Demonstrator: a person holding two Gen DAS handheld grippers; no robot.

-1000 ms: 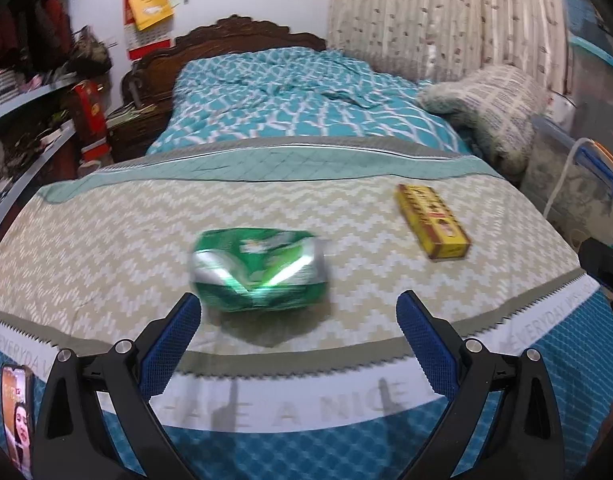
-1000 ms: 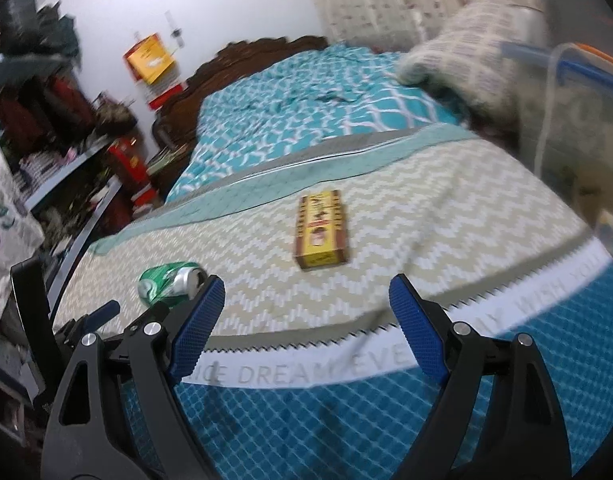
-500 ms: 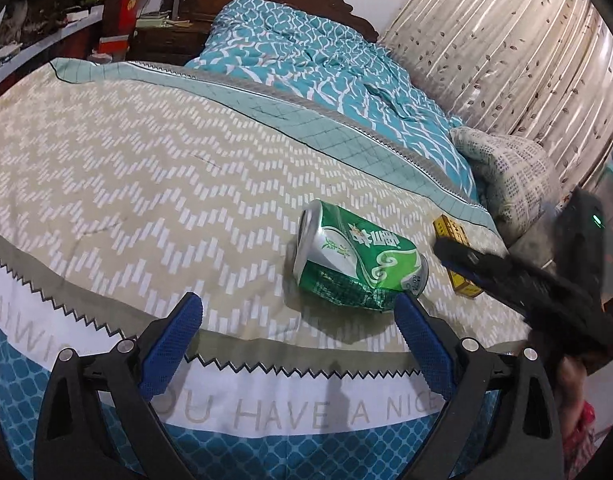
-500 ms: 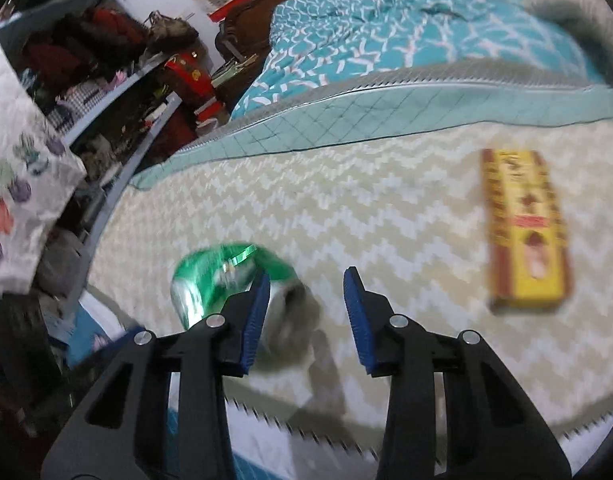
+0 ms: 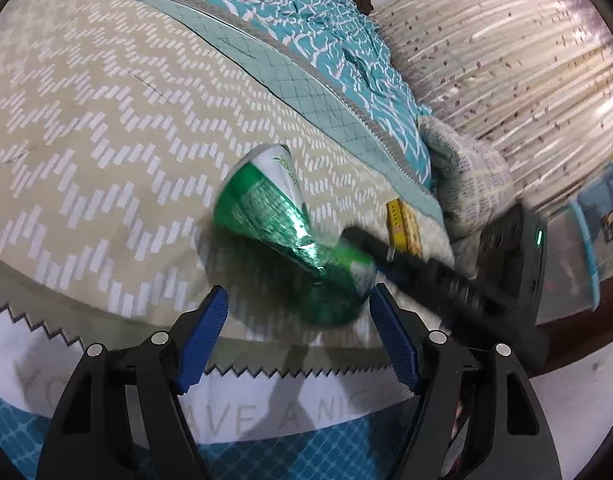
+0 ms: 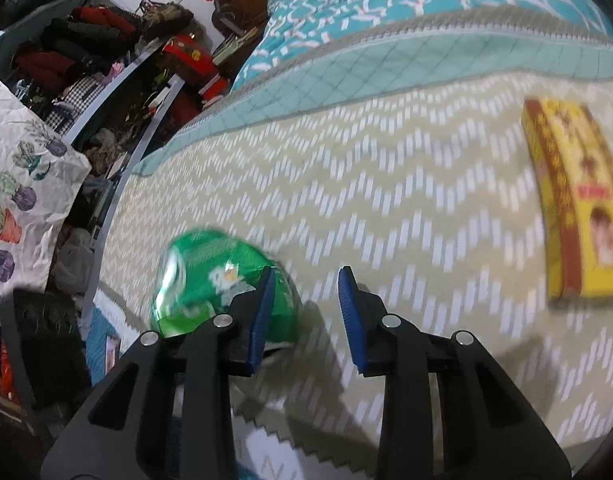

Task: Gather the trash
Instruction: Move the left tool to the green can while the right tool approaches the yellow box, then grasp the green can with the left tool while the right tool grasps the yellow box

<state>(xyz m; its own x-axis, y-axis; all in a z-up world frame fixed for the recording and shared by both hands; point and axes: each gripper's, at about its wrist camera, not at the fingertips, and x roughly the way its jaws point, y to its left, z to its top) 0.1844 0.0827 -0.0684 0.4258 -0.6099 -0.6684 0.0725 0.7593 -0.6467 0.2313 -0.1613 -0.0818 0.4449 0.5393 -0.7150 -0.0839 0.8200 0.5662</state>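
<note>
The left gripper (image 5: pixel 296 334) stands with its blue pads spread wide, holding nothing. The crushed green can (image 5: pixel 290 236) lies on its side on the bedspread (image 5: pixel 86 140) just ahead of that gap; its near end sits between the two pad tips, close to the right-hand one, though whether it touches is hard to tell through the blur.

The right gripper (image 6: pixel 306 316) has its pads drawn fairly close together with a narrow gap between them, and nothing sits in that gap. The can (image 6: pixel 210 280) is to the left of it, against the outer side of its left finger (image 6: pixel 262 316); seen from the left camera, that dark finger reaches in from the right and meets the can's near end.

Farther along the chevron-patterned bedspread, well apart from the can, a yellow box (image 6: pixel 578 196) lies flat. Beyond it, a rolled printed cushion (image 5: pixel 466 176) rests at the bed's edge with the curtain (image 5: pixel 506 52) behind. Cluttered shelves (image 6: pixel 98 80) run along the other side of the bed.
</note>
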